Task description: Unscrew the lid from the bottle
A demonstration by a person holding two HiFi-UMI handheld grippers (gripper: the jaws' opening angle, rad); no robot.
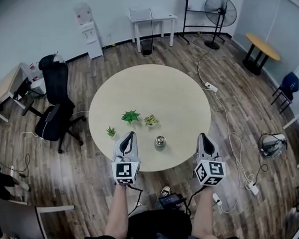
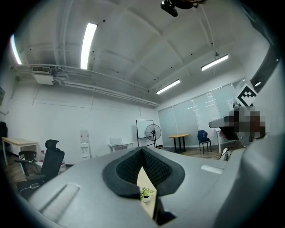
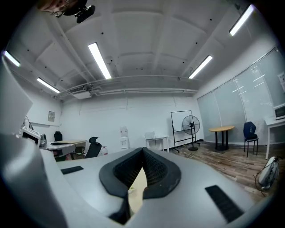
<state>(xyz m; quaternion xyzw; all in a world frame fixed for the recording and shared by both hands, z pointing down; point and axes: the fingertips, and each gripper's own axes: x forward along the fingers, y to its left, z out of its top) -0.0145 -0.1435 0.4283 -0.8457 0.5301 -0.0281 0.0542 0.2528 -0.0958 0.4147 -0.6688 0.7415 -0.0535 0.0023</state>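
Observation:
A small bottle with a metal lid (image 1: 160,141) stands upright near the front edge of the round beige table (image 1: 153,91). My left gripper (image 1: 131,135) hovers just left of the bottle, shut and empty. My right gripper (image 1: 202,136) sits further off on the bottle's right, over the table's front right rim, also shut with nothing in it. In the left gripper view the closed fingertips (image 2: 141,153) frame a sliver of table and a small potted plant (image 2: 146,193). The right gripper view shows the closed fingertips (image 3: 142,153) against the room; the bottle is hidden in both gripper views.
Three small potted plants (image 1: 131,116) (image 1: 150,120) (image 1: 111,131) stand on the table behind and left of the bottle. A black office chair (image 1: 54,109) is left of the table. Cables and a power strip (image 1: 211,87) trail over the wooden floor at the right.

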